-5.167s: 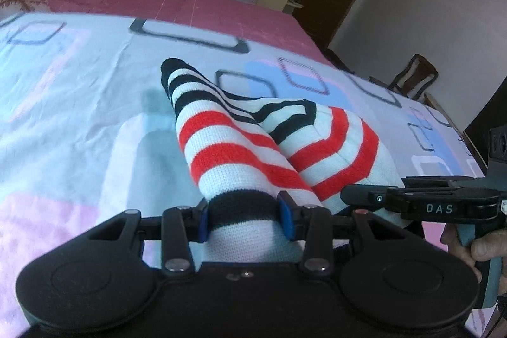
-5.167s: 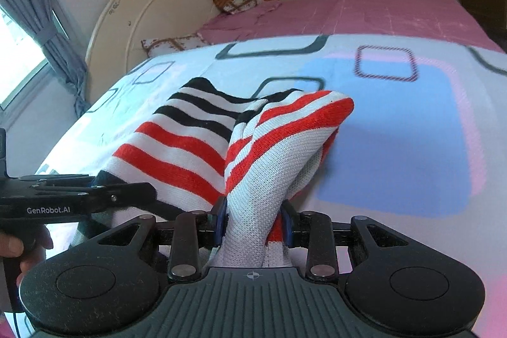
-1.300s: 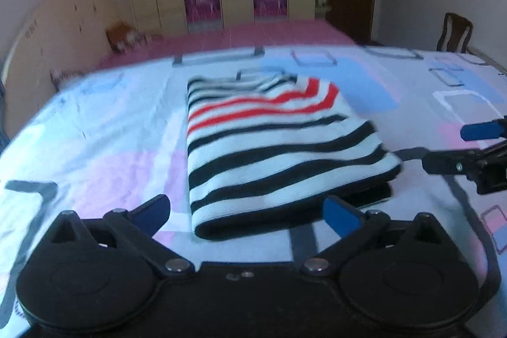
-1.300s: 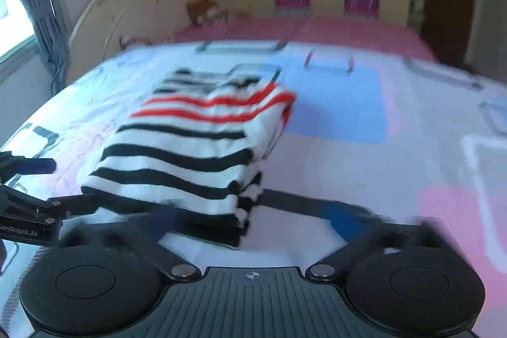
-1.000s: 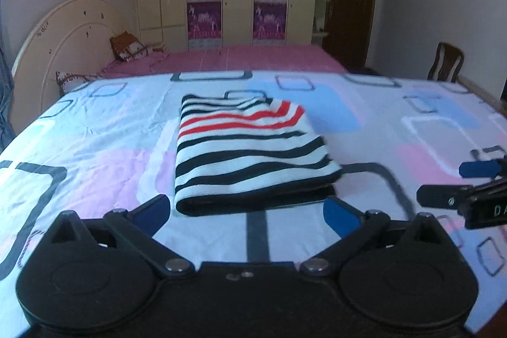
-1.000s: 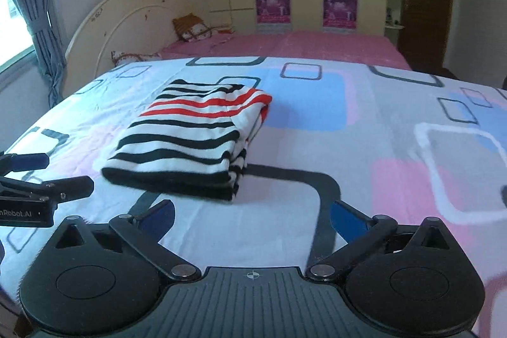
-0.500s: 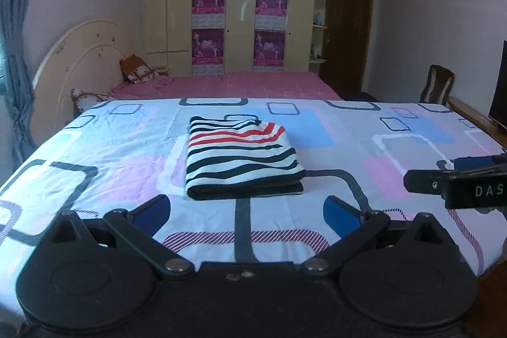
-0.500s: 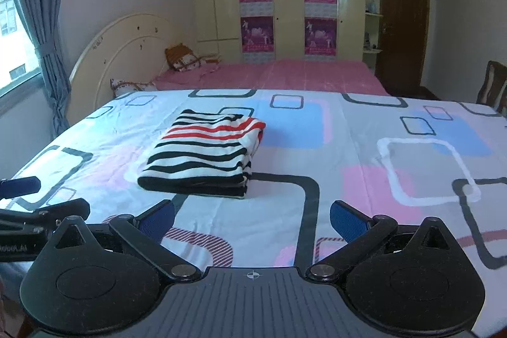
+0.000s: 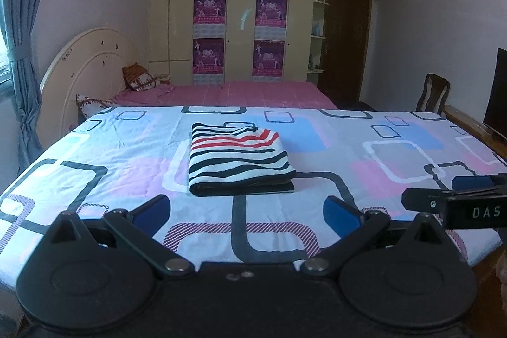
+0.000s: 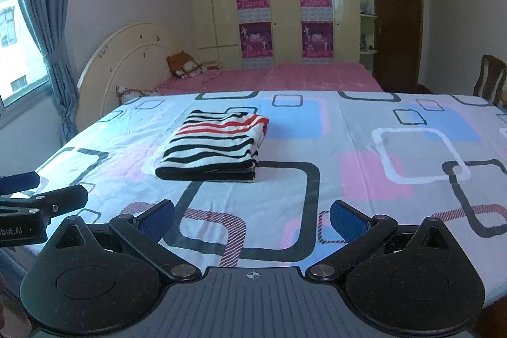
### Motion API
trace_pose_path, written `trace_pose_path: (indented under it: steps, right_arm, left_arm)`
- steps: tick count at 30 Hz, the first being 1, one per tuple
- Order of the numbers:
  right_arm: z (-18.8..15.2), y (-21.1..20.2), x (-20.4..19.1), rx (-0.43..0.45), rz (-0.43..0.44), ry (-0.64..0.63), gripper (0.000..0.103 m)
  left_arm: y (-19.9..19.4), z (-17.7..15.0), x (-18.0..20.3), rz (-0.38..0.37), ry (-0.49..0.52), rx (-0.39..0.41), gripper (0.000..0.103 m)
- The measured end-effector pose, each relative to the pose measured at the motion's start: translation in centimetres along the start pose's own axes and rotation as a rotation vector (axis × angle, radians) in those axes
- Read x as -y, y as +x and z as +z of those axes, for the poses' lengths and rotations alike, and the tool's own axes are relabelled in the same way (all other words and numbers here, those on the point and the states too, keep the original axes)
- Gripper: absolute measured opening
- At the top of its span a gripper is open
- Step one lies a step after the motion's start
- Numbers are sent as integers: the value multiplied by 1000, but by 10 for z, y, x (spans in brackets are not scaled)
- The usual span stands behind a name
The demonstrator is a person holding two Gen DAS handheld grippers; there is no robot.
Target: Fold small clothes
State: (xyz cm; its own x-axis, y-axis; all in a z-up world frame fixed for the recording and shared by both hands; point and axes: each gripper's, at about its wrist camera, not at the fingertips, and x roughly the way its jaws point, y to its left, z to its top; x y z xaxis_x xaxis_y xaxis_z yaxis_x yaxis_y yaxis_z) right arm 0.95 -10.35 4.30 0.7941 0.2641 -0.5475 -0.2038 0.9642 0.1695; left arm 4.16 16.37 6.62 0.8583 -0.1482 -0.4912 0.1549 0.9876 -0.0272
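Left wrist view: the left gripper stands wide, its blue pads holding nothing, well short of the folded black, white and red striped knit garment. The garment lies flat in a neat rectangular stack on the pale bedsheet printed with pink, blue and grey squares, mid-bed, black hem edge nearest. The right gripper enters at the far right, apart from the cloth. Right wrist view: the right gripper is likewise spread wide and empty; the same garment sits left of centre, with the left gripper at the near left edge. Judgement: the knit looks soft, light and limp, with layers prone to sliding; it is best pinched through all layers at the thick near hem corners. The fold appears complete.
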Motion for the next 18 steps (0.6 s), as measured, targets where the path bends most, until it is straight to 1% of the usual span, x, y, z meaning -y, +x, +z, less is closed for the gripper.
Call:
trace_pose_path:
  steps: [10,18]
  right_arm:
    - [-1,-11,3,18,-5,-4,103]
    - [1,-15,4,24,-1,-6,103]
  left_arm:
    - [-6,-1,6,-21,11,14,103]
    - [-9,1,7,-23,21,23,103]
